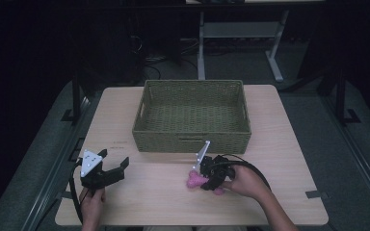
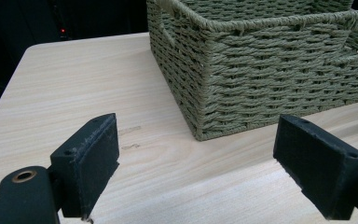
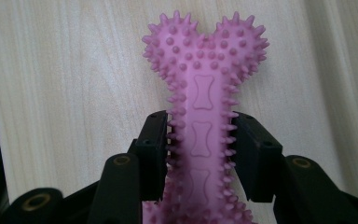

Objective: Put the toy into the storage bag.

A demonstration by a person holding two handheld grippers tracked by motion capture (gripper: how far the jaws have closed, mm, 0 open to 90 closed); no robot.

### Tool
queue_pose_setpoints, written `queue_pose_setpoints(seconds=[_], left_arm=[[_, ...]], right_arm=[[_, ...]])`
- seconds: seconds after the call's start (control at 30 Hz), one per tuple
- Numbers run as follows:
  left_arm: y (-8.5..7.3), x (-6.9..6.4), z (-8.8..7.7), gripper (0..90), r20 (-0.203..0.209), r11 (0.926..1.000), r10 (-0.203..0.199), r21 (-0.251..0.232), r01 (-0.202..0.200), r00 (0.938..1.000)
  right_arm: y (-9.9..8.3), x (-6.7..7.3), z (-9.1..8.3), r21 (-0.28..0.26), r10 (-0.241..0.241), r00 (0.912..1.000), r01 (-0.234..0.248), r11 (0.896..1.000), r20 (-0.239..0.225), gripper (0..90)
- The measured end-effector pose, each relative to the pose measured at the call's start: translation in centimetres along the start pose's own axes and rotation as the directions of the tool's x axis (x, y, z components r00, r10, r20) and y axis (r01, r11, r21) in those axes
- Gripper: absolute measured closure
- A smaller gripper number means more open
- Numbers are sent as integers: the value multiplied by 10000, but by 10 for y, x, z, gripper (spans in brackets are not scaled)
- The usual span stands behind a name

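Gripping the pink spiky bone chew toy (image 3: 204,135) at its narrow shank, the right gripper (image 3: 204,154) is squeezing both pads onto it, just in front of the wicker basket (image 1: 191,139), on the tabletop (image 1: 289,159). Prob. light, rubbery, nubs giving grip; shank looks the best hold. Left gripper (image 2: 196,163) is hanging wide open, empty, left of basket. Count: 1 toy, 1 basket, 2 grippers.

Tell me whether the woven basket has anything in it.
Empty, as far as the high view shows: the olive-green woven rectangular basket shows only its bare woven floor. The pink spiky bone-shaped rubber toy lies on the light wooden table.
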State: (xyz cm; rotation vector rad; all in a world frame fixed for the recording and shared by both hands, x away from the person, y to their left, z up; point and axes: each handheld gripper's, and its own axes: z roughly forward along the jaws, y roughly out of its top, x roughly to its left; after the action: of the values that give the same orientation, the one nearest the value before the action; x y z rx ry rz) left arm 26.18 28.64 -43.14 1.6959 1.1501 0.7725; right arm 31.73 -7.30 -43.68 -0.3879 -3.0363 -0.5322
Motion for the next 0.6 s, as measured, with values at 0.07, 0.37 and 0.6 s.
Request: queue_pose_setpoints(seconds=[0.07, 0.37, 0.6], left_arm=[[0, 0, 0, 137, -3, 10000, -4, -2, 4, 10000], [0, 0, 0, 137, -10, 10000, -22, -20, 21, 10000], [0, 1, -1, 137, -47, 10000, -65, -39, 65, 10000]], right_arm=[[0, 1, 0, 10, -54, 10000, 54, 10000, 8, 578], [-1, -3, -7, -31, -67, 9998, 67, 10000, -199, 581], [-1, -7, -26, -403, -66, 9991, 49, 9992, -430, 581]])
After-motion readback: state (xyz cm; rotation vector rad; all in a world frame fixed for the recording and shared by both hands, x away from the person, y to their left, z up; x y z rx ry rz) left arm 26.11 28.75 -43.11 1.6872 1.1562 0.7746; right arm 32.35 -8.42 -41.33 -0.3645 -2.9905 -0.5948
